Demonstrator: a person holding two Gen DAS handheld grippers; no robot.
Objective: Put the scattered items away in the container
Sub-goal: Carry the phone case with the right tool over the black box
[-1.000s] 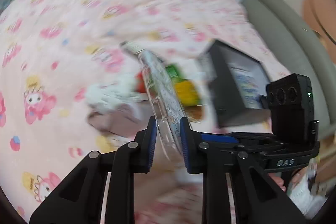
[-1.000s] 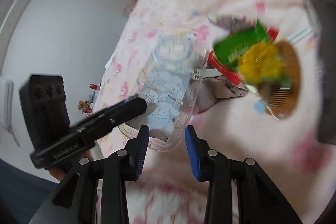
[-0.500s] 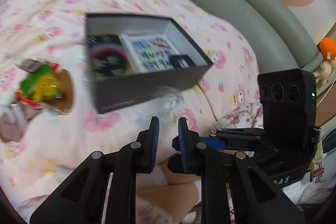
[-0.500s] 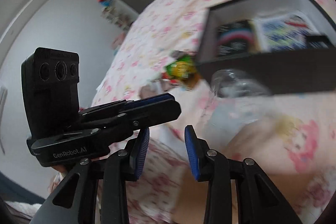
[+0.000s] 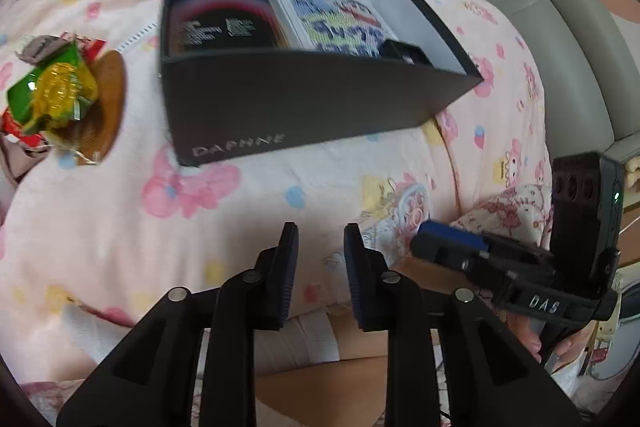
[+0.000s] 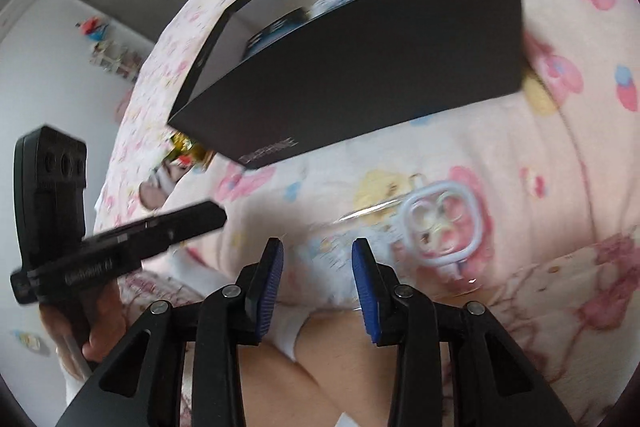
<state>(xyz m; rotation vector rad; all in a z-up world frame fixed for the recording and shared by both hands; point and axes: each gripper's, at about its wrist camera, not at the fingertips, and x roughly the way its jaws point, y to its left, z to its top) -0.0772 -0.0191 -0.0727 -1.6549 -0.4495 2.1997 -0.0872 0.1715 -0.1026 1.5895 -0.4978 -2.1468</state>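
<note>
A dark open box (image 5: 280,99) marked DAPHNE sits on the pink printed bedspread; it also shows in the right wrist view (image 6: 360,59). Inside lie a black packet (image 5: 220,15) and a blue-patterned packet (image 5: 336,19). A clear phone case (image 6: 432,231) with a white camera ring lies on the bedspread near the box, just right of my right gripper (image 6: 318,275), which is open and empty. My left gripper (image 5: 320,267) is open and empty, short of the box. A green and yellow wrapper (image 5: 52,95) lies on a brown comb (image 5: 108,107) left of the box.
A grey padded headboard (image 5: 560,27) runs along the right of the bed. A person's bare leg (image 5: 340,387) lies under both grippers. A crumpled pile with red and beige bits (image 6: 160,183) lies left of the box.
The clear phone case was in my left gripper a second ago and now lies on the bedspread. Both grippers have swung toward the box and the left one has opened wider.
</note>
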